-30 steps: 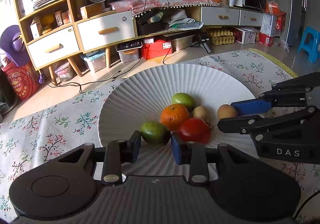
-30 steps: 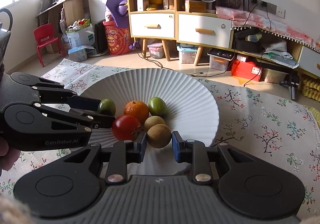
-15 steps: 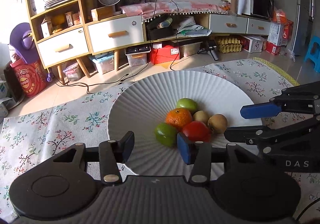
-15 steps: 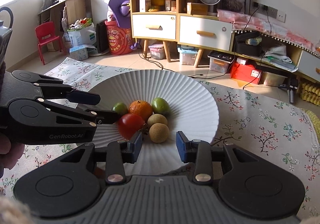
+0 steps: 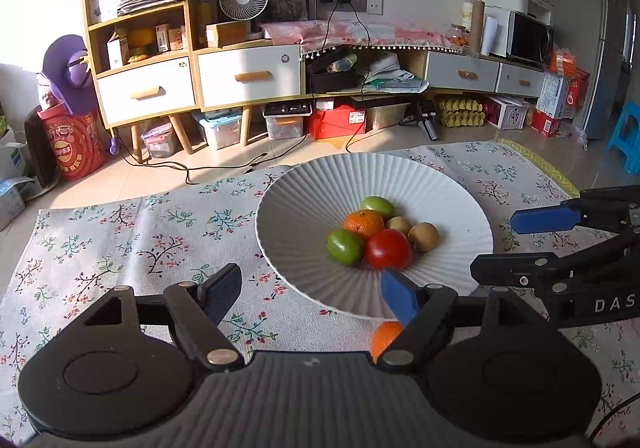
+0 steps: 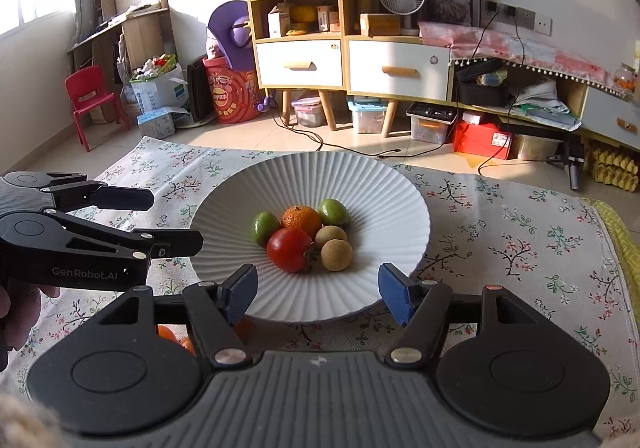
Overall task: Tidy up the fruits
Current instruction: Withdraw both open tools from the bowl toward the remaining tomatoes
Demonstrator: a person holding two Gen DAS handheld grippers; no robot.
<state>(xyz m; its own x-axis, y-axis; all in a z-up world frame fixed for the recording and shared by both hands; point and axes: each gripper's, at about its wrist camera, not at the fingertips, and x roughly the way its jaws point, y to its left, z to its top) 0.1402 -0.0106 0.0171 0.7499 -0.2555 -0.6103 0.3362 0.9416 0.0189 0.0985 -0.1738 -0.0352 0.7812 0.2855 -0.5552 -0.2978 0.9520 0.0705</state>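
Both tools, left tool (image 5: 310, 296) and right tool (image 6: 318, 290), are spreading their jaws with nothing between them. 6 fruits cluster mid-plate (image 6: 384, 184) on the floral cloth; the tomato (image 6: 290, 249) looks soft and smooth, best pinched gently across its middle.

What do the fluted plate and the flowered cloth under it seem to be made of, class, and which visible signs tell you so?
Plate: probably glazed ceramic, white with a soft sheen; its radiating ribs are crisp and it keeps a rigid rim, though moulded plastic cannot be excluded.
Cloth: woven fabric, perhaps cotton or linen, matt; it shows a printed floral pattern and lies slightly rumpled at its edge.
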